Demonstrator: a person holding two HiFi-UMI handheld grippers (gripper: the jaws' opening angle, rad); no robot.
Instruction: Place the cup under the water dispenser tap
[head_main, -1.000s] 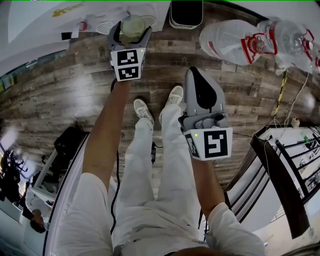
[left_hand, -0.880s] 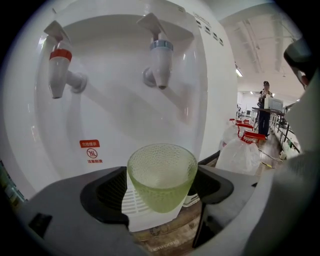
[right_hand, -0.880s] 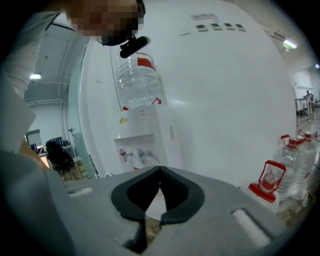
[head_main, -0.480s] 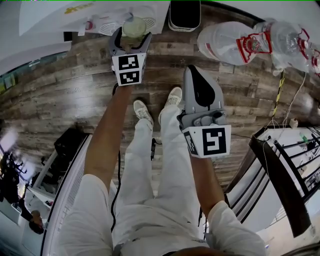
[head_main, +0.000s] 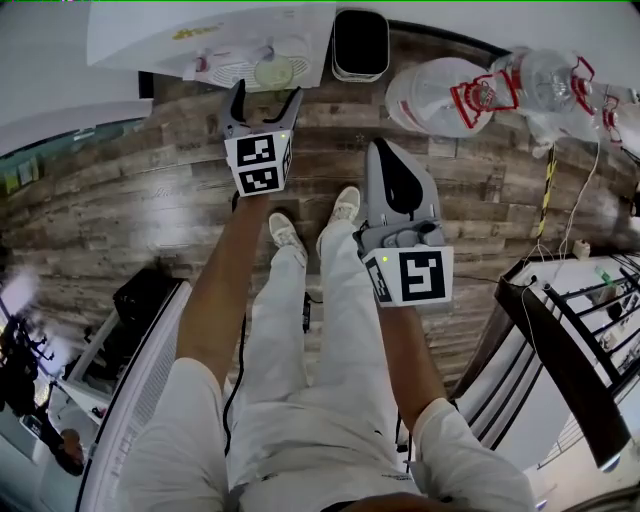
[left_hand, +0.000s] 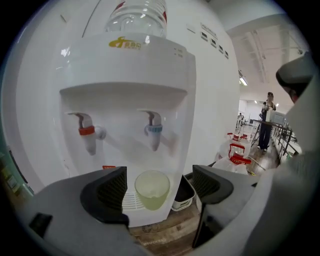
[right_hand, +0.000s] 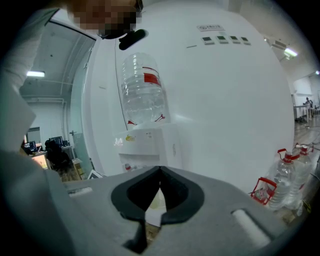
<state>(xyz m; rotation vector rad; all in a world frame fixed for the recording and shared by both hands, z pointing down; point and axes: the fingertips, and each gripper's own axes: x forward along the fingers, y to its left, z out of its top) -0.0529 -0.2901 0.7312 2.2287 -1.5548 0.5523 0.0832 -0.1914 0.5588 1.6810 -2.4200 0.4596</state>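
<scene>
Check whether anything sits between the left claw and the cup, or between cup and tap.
Nothing visible. The left claw is open and faces the cup across an empty gap. The cup stands on the drip tray below the blue tap, with only air between them.

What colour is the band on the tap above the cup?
Blue. The tap over the cup shows it best in the left gripper view.

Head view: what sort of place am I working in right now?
Probably a water station in a large open workplace, maybe a lab or office: a bottle-fed water dispenser, spare water jugs lying on the wood-plank floor, and a long strip-lit hall beyond.
</scene>
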